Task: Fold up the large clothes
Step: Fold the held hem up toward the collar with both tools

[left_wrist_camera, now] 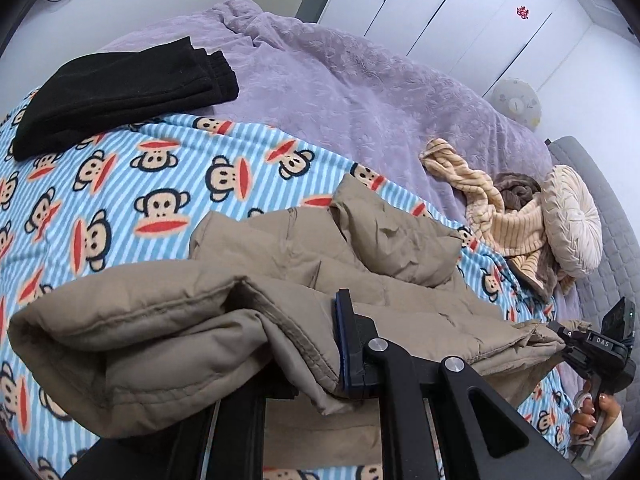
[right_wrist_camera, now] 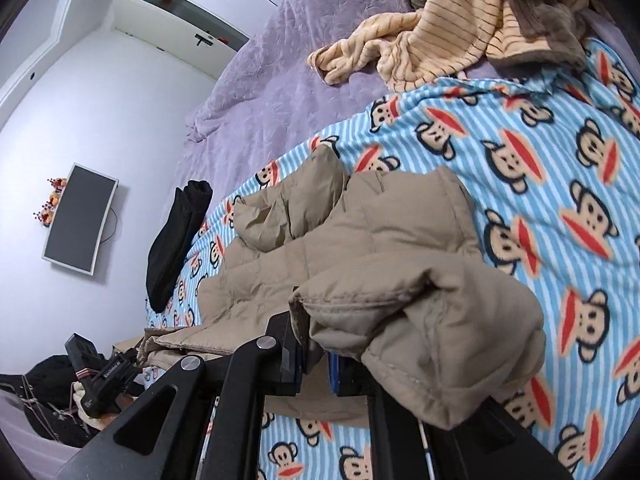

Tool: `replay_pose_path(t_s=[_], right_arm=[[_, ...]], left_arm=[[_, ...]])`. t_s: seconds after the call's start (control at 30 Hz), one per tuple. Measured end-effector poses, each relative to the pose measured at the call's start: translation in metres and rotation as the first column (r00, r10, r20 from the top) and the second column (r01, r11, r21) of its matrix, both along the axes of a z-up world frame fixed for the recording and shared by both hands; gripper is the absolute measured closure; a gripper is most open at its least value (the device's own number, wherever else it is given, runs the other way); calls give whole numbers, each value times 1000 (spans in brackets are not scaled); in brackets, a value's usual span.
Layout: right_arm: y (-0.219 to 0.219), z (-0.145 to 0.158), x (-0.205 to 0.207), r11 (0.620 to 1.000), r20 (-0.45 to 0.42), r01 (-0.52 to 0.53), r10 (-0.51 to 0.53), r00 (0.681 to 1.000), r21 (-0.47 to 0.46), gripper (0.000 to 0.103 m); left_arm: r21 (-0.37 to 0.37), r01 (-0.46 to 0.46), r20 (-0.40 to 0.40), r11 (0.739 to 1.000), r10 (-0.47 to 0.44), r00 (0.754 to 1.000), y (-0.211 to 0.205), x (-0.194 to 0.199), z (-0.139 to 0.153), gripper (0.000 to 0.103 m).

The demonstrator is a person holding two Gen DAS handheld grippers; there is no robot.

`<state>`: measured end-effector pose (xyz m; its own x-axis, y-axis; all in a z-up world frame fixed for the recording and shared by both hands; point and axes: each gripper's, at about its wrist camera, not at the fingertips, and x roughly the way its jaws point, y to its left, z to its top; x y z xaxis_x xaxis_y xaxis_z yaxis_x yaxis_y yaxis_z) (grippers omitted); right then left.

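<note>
Tan puffer jacket clamped at opposite ends by left gripper, right gripper.

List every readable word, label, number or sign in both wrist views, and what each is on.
"DAS": white letters on the right gripper, seen from the left wrist view.
White lettering on the left gripper, seen from the right wrist view: too blurred to read.
Red emblems on the white wardrobe doors: too small to read.
Nothing legible on the tan padded jacket or the monkey-print blanket.

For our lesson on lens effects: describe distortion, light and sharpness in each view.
Left wrist view: fisheye bends the white wardrobe doors; black corners; even, soft light. Right wrist view: the grey wall-mounted screen leans, and the tan quilted puffer jacket looms large and slightly soft.
</note>
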<state>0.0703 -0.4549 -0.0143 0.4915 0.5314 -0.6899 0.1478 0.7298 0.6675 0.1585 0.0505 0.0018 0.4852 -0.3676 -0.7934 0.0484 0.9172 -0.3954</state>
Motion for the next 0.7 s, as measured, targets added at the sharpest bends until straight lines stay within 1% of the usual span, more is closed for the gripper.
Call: replay_pose_path(t_s=[0.13, 0.2, 0.27, 0.37, 0.47, 0.57, 0.63, 0.7], right_arm=[[7, -15, 52, 998, 0, 6, -6, 1000, -61, 93], [10, -28, 76, 996, -15, 11, -13, 1000, -90, 93], [12, -49, 97, 995, -53, 28, -34, 998, -98, 93], [12, -81, 122, 993, -108, 47, -60, 992, -112, 93], [16, -108, 139, 990, -127, 45, -62, 990, -134, 93], [19, -132, 150, 989, -135, 50, -68, 989, -136, 93], [20, -143, 154, 990, -133, 57, -74, 988, -128, 93], [20, -146, 157, 991, -128, 61, -77, 989, -122, 93]], left_arm=[[56, 13, -40, 998, -11, 999, -12, 47, -32, 88], [83, 14, -62, 996, -9, 998, -19, 64, -51, 88], [110, 16, -77, 994, -7, 997, -26, 78, -69, 88], [125, 18, -89, 992, -7, 996, -34, 96, -94, 88], [141, 16, -90, 990, -4, 996, -42, 110, -115, 88], [163, 18, -91, 986, -3, 996, -50, 118, -129, 87], [179, 20, -91, 984, -4, 996, -53, 119, -130, 87], [197, 33, -82, 980, -17, 996, -55, 117, -125, 87]])
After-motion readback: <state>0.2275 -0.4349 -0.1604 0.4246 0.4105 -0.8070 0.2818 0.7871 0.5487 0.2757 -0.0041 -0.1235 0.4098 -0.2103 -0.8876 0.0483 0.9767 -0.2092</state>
